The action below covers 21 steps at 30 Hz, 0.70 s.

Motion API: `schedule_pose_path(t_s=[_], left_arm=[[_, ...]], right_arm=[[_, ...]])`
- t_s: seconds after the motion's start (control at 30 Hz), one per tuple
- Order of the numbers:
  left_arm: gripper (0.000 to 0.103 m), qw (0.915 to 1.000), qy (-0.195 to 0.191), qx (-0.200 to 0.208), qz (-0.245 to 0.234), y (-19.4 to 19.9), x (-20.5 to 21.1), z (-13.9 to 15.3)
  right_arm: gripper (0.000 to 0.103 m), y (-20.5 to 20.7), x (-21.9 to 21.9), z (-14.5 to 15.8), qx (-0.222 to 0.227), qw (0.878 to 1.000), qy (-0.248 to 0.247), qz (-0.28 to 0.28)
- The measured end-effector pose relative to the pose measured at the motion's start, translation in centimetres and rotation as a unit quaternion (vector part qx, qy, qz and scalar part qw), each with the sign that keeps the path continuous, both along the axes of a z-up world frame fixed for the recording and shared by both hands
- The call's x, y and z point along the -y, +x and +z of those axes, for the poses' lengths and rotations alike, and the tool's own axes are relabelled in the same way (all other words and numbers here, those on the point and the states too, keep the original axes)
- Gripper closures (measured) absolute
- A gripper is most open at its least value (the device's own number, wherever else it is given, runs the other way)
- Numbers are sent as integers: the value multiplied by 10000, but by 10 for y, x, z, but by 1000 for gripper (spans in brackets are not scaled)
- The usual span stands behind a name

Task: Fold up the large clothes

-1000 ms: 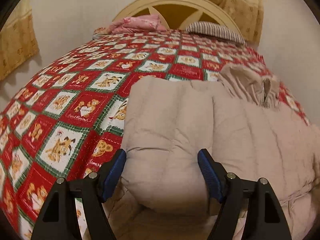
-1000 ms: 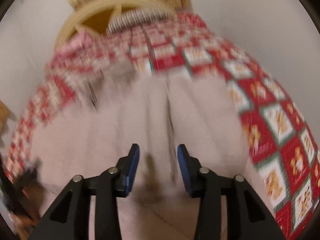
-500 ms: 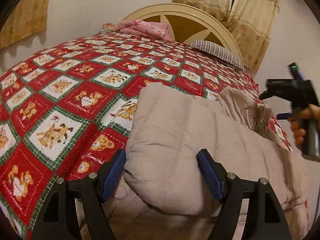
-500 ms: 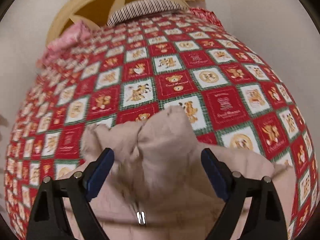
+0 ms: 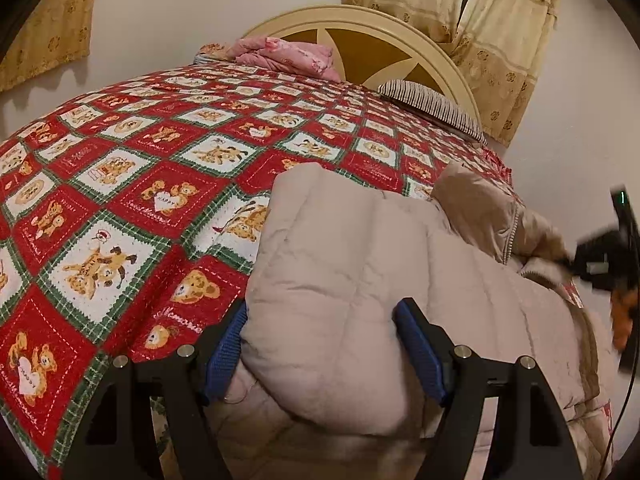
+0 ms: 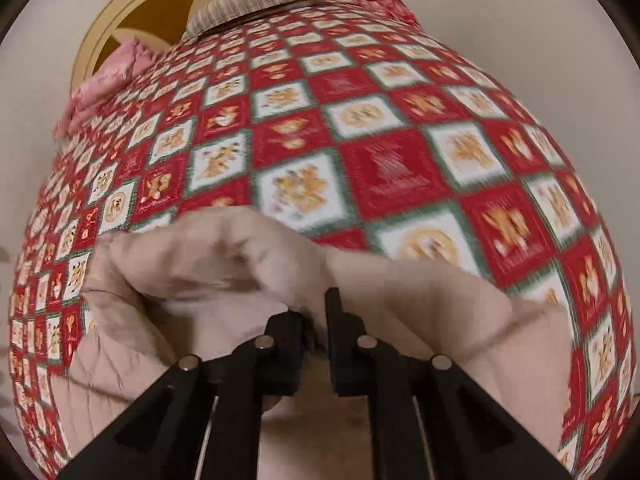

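Observation:
A beige quilted puffer jacket (image 5: 360, 272) lies on the near part of the bed, folded over itself. My left gripper (image 5: 320, 344) is open, its blue-padded fingers (image 5: 420, 352) either side of a thick folded bulge of the jacket. My right gripper (image 6: 316, 320) is shut on the jacket's bunched collar edge (image 6: 240, 252); it also shows at the right rim of the left wrist view (image 5: 600, 264), beside the collar and zipper (image 5: 512, 232).
The bed carries a red, white and green teddy-bear quilt (image 5: 160, 184). A pink folded cloth (image 5: 284, 54) and a striped pillow (image 5: 432, 108) lie by the cream headboard (image 5: 360, 28). Yellow curtains (image 5: 508, 40) hang behind. Walls flank the bed.
My right gripper has dropped onto the jacket's collar and closed on it. My left gripper stays open around the folded bulge and has hardly moved.

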State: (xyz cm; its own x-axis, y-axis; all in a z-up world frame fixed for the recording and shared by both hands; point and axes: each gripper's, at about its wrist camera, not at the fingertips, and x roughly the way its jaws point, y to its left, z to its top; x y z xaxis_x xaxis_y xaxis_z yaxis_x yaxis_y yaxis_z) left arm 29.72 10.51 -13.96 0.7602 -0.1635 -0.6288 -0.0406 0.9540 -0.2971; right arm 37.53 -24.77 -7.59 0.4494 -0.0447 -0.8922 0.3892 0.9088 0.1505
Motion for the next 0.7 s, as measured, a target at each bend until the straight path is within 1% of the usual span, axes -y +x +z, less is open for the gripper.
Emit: schedule_pose_path(t_s=[0.03,0.07,0.1,0.13,0.17,0.2,0.23,0.3,0.37,0.4,0.43,0.47,0.5,0.57,0.6,0.63,0.67,0.7], left_arm=[[28,10000,8,32,-27,-1,0,1],[28,10000,19,68,-58,-3,1,3],[28,9999,31,109,-108,-4,2,5],[28,9996,35,156,-219,-6,3,10],[28,9993,55,186,-324,-8,4,17],[28,9988,89,232,-410,-10,5,25],[28,9983,98,321,-479,-12,7,35],[28,9965,22,634,-547,-10,11,65],[28,9960,-28,726,-519,4,17,90],[28,9962,-78,713,-503,21,24,106],[27,9965,-102,671,-481,34,30,114],[24,9972,-68,581,-460,55,42,124],[23,9973,36,507,-530,76,57,130],[23,9962,160,472,-710,118,80,131],[23,9963,277,421,-691,136,88,127],[23,9968,480,210,-604,160,96,117],[23,9965,633,-261,-468,183,100,100],[23,9953,588,-639,-421,195,102,85]], right_arm=[[91,-5,5,-7,-57,10000,4,-33],[90,-12,11,-20,-170,9998,0,-87],[92,-22,18,-42,-252,9995,70,-161],[92,-30,23,-52,65,9997,181,-122],[92,-43,24,-56,660,9977,127,-63],[92,-53,21,-59,1000,9950,25,9],[92,-57,19,-59,1120,9937,-35,-1],[91,-57,14,-57,1108,9937,-185,6],[91,-57,14,-57,1116,9936,-193,10],[91,-57,15,-57,1147,9933,-162,7],[90,-58,16,-57,1172,9930,-136,5],[90,-60,17,-58,1198,9927,-108,5],[90,-61,18,-57,1229,9924,-67,7],[89,-63,18,-58,1278,9918,-1,1],[89,-64,19,-59,1305,9914,39,-3],[89,-63,21,-59,1324,9912,69,-7],[89,-63,22,-60,1344,9909,100,-9],[89,-62,23,-60,1363,9906,135,-13]])
